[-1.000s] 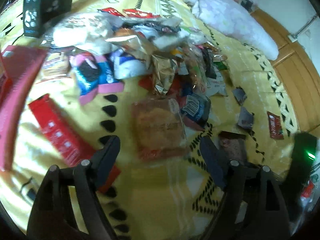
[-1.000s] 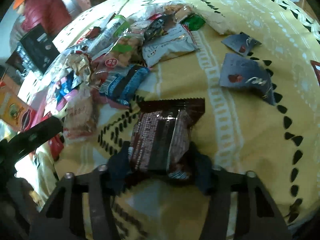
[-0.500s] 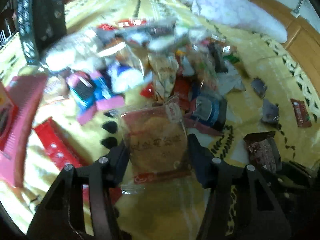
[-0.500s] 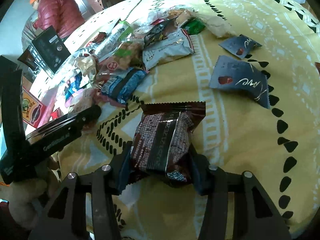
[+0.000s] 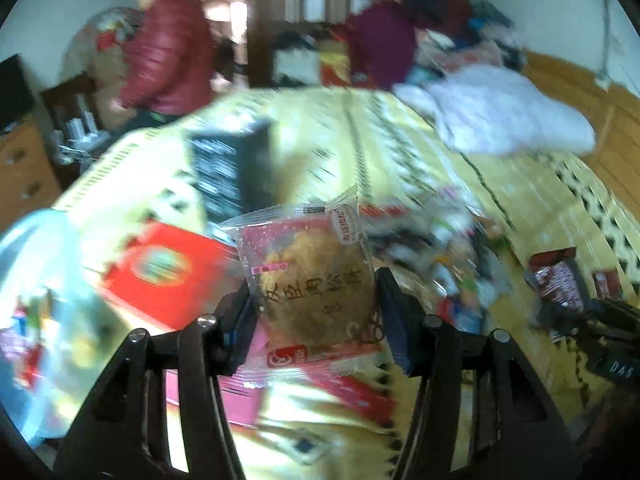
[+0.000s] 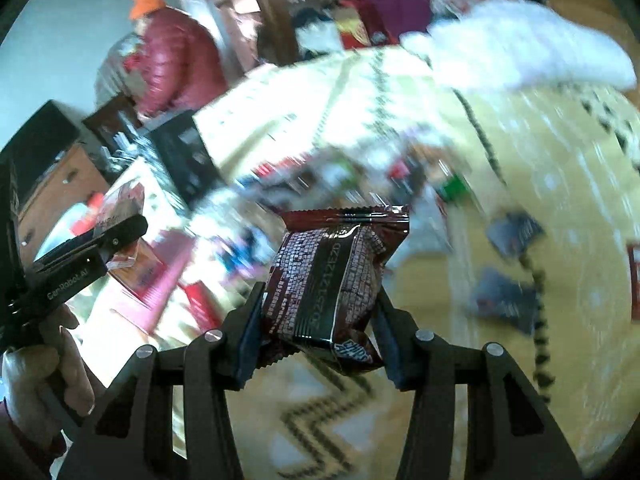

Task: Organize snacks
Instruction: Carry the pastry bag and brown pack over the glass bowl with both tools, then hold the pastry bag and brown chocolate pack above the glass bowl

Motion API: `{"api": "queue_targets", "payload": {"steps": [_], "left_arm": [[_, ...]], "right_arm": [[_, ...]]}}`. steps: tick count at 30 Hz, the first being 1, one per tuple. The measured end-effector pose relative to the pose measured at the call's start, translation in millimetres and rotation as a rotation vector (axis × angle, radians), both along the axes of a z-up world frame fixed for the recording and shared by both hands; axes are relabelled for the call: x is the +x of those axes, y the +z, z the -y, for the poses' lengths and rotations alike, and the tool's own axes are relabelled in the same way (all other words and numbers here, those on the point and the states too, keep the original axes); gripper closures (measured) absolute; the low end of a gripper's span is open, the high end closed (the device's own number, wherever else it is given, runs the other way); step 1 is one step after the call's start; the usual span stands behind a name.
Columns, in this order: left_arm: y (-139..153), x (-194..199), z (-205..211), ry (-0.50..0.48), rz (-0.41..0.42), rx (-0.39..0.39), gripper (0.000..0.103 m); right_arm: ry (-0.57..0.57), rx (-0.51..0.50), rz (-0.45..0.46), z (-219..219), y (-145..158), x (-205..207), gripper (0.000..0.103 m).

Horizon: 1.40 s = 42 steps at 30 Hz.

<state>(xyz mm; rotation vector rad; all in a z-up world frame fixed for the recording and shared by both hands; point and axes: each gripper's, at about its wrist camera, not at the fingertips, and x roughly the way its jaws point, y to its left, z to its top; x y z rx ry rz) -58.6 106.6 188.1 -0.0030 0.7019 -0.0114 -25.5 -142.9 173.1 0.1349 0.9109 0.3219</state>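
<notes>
Left tongs [image 5: 314, 312] clamp a clear-wrapped pastry packet [image 5: 308, 280], right tongs [image 6: 316, 320] pinch a dark chocolate snack bag [image 6: 332, 288]; both hang above the bed [image 6: 560, 380] (presumably lifted for sorting).

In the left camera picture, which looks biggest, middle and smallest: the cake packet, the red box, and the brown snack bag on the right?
1. cake packet, though nearness to the camera inflates it
2. red box
3. brown snack bag, farthest away
</notes>
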Motion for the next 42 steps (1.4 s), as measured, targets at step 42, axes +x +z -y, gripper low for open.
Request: {"api": "queue_targets", "payload": {"steps": [42], "left_arm": [[27, -70, -316, 0.598, 0.024, -0.148, 0.047]], "right_arm": [[0.739, 0.208, -0.030, -465, 94, 16, 0.049]]}}
